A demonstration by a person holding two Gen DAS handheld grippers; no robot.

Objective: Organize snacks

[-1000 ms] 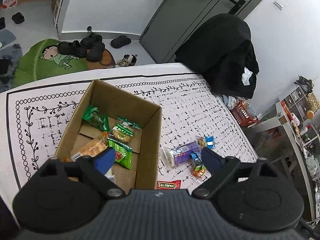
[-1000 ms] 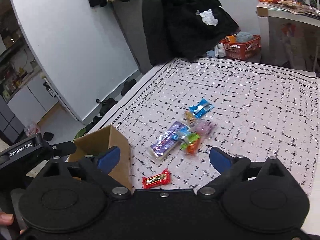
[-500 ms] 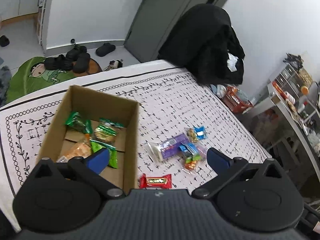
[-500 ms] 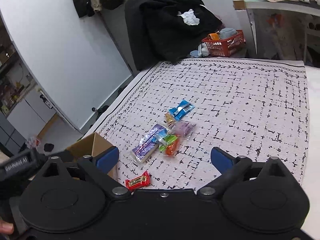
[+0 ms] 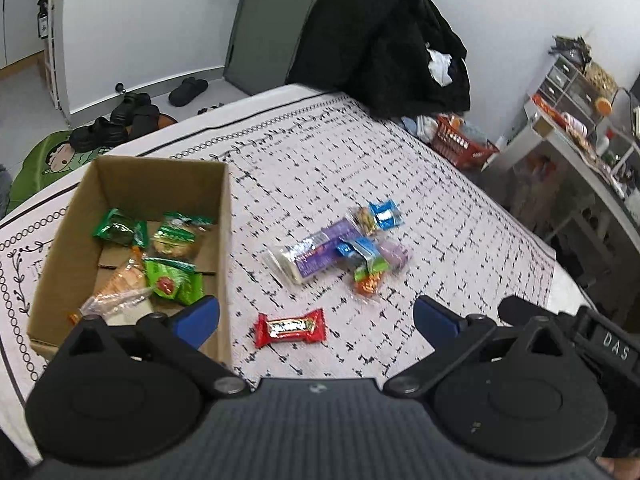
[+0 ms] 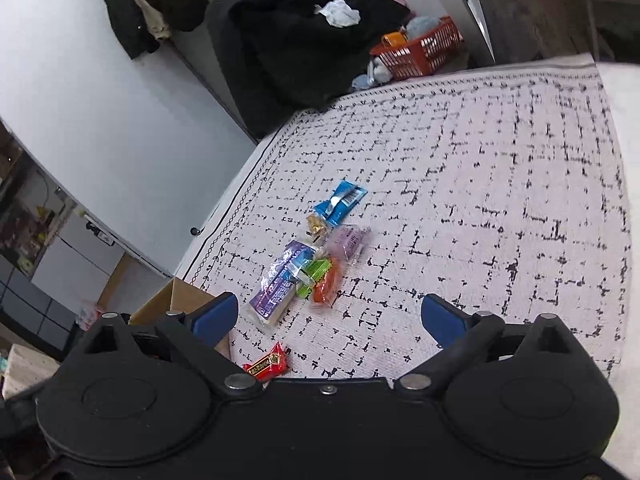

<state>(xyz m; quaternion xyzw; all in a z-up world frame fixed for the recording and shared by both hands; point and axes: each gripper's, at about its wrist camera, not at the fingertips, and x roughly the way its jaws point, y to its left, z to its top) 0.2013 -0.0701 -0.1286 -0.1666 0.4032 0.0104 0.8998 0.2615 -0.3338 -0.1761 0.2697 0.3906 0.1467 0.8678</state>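
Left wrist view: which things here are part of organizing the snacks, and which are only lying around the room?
Part of the job:
- cardboard box, some snacks already inside
- red candy bar
- purple packet
- blue packet
- orange and green packet

Only lying around:
- black coat
- red basket
- black shoes
- green mat

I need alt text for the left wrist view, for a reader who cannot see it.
A cardboard box holding several snack packets stands on a patterned tablecloth, left of a loose pile of snacks and a red candy bar. The open, empty left tongs frame the foreground.
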